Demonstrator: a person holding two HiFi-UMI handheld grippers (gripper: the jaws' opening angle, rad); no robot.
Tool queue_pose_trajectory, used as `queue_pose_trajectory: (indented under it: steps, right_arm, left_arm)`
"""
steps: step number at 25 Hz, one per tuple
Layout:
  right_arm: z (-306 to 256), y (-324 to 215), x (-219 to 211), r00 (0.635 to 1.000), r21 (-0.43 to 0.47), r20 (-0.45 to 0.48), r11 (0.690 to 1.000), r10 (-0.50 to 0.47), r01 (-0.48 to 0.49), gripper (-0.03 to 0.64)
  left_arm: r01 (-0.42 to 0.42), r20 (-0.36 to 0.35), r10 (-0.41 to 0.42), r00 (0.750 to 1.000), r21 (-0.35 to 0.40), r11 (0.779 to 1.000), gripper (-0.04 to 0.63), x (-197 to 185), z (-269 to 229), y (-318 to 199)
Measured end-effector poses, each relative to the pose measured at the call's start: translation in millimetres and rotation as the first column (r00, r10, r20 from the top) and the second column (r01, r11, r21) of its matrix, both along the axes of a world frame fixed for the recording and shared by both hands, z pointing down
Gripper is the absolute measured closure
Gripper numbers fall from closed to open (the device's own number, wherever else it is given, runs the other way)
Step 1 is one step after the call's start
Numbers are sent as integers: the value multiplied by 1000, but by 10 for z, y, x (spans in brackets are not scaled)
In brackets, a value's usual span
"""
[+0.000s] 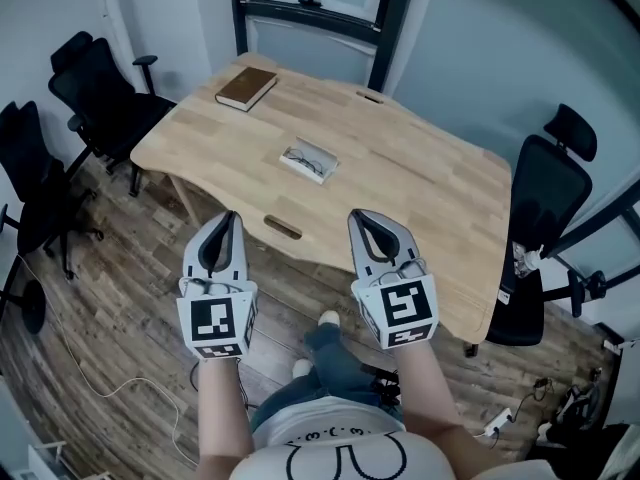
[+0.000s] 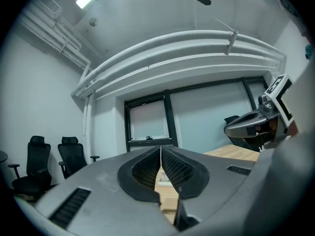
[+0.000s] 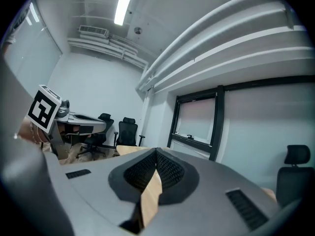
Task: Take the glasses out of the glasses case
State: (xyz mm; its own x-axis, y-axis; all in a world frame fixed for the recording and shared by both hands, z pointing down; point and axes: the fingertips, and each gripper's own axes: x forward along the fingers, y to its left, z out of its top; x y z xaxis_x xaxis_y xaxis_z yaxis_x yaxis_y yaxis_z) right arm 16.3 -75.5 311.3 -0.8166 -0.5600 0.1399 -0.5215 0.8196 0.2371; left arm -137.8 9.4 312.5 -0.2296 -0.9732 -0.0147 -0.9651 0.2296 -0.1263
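Head view: glasses case point(image 1: 308, 160) sits open near the middle of the wooden counter point(image 1: 430, 183), glasses point(image 1: 303, 155) lying inside it. Nothing touches the case.

Left tongs point(image 1: 231, 216) and right tongs point(image 1: 357, 216) are held side by side at the near edge of the counter, tips pointing toward 12 o'clock. The case is at about 1 o'clock from the left tongs and 11 o'clock from the right tongs, roughly centred between them and well apart from both.

Left gripper view: tongs point(image 2: 161, 149) closed, pads meeting at the tip, nothing between them. A strip of counter shows through the gap lower down.

Right gripper view: tongs point(image 3: 156, 151) also closed and empty, only counter wood visible behind the gap.

Other items: brown book point(image 1: 246, 87) at the counter's 11 o'clock corner, well apart from the case. Black office chairs at 9 o'clock point(image 1: 95, 88) and at 3 o'clock point(image 1: 545, 198). Dark-framed window point(image 1: 310, 8) past the counter at 12 o'clock. Wood-plank floor point(image 1: 120, 308) under the tongs.
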Motion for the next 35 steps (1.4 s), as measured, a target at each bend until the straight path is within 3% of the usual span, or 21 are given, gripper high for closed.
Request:
queue_pose_trajectory:
  steps: [8,15,25,26,27,35]
  right_arm:
    - [219,-604,-412,1000,-36,-25,999,4,-5,565]
    - [221,-1408,-888,999,-37,-32,999,-2,1,565]
    - [413,-2412,-1426,994,-93,-103,995,-30,21,565]
    - [462,-2452,-1476,992,-111,-114,993,-52,39,518]
    - [509,-2486,-1524,990,-130,-124,990,-73,57,414]
    - [855,-2687,-1708,977,-187,-190,981,-92,56,448]
  left_arm:
    - [22,-5,-22,1000,-42,999,575,-459,173,-448]
    - [16,-3,-16,1000,-71,997,575,-887,223,-1174]
    - [41,-62,-47,997,-91,995,575,-1513,363,-2095]
    - [43,-66,-49,997,-93,995,575,-1548,383,-2152]
    - [42,-68,-49,996,-96,994,575,-1578,398,-2207]
    - [26,-100,-41,994,-141,990,575,-1850,603,-2520]
